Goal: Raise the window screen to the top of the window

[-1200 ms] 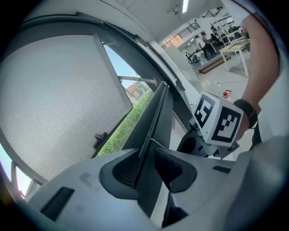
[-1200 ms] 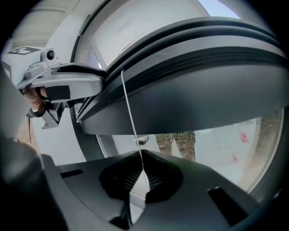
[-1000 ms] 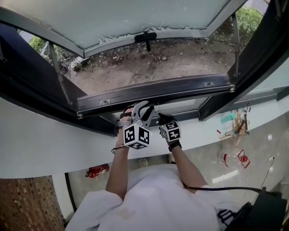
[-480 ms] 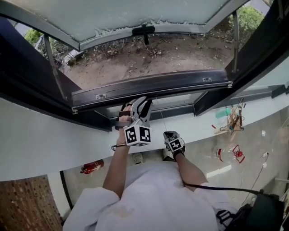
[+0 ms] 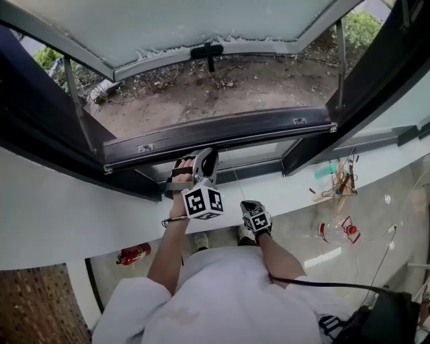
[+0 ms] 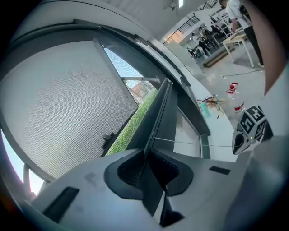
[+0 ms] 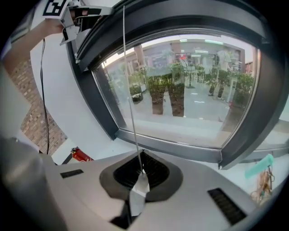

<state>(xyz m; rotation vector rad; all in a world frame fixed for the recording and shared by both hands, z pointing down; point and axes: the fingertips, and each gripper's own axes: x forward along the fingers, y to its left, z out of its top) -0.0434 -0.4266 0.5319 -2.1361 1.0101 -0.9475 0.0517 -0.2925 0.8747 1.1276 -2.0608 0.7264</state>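
Note:
The window screen's dark bottom bar point(image 5: 222, 131) runs across the open window, its grey mesh point(image 6: 63, 103) spreading to the left in the left gripper view. My left gripper point(image 5: 201, 163) has just been closing and now pinches that bar's edge point(image 6: 158, 117) between its pads. A thin cord point(image 5: 235, 178) runs from the bar down to my right gripper point(image 5: 250, 209), which sits lower, by the white sill. The right gripper point(image 7: 141, 173) is shut on the cord's white pull tab point(image 7: 139, 191), and the cord point(image 7: 128, 90) rises straight from it.
The glass sash point(image 5: 201, 20) is swung outward over bare ground. A red fire extinguisher point(image 5: 132, 254) stands on the floor at lower left. Hangers point(image 5: 342, 180) lie on the sill at right, with a red-capped bottle point(image 5: 334, 230) below. A black cable point(image 5: 322, 285) trails behind me.
The right gripper has dropped from beside the bar to below the sill, drawing the cord out. The left gripper has stayed at the bar and its jaws have closed onto it.

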